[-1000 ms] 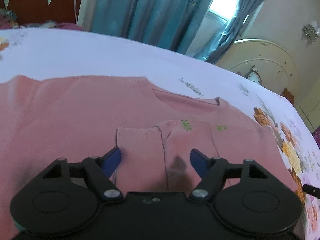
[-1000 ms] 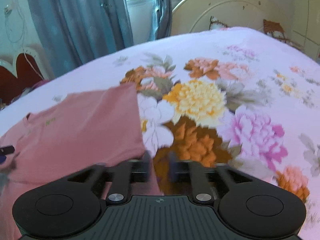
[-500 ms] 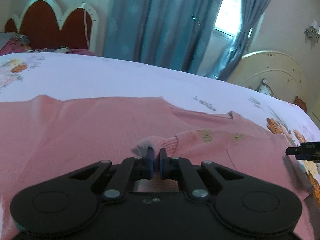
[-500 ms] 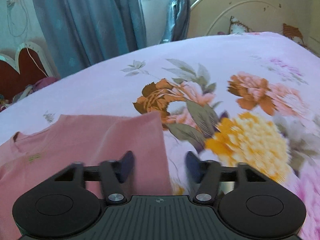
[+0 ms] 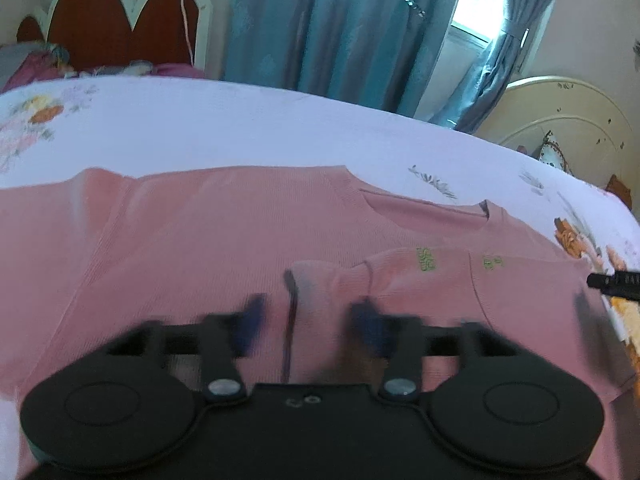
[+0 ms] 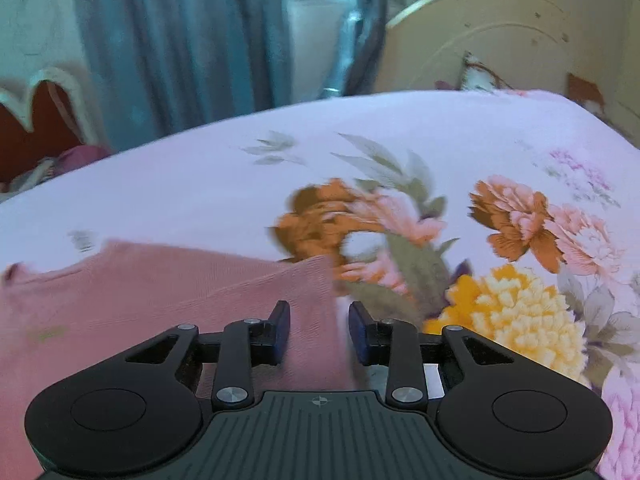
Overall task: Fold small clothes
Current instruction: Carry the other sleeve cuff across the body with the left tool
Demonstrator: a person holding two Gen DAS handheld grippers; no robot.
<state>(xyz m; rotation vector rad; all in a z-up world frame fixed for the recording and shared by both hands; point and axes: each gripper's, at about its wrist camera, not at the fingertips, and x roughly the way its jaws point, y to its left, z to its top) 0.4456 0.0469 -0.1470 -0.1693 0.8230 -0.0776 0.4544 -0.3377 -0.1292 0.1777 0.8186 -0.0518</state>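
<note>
Both grippers hang over a pink sweater (image 5: 224, 232) on the bed (image 6: 200, 184). Left gripper (image 5: 308, 316) has just been opening, its jaws apart astride the folded sleeve cuff (image 5: 320, 280). Right gripper (image 6: 319, 330) has just been closing, the sweater's edge between its jaws, unpinched.

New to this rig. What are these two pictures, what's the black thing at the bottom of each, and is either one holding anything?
No robot here: a person holds a two-finger gripper in each hand, and a fisheye camera on each looks forward along its fingers. One picture is the left gripper, the other the right gripper. A pink top lies flat on a floral bedsheet, one sleeve folded across it. The left jaws have just been opening, with the sleeve cuff loose between them. The right jaws have just been closing around the top's edge, but the pads do not press on it yet. Nothing is held.
</note>
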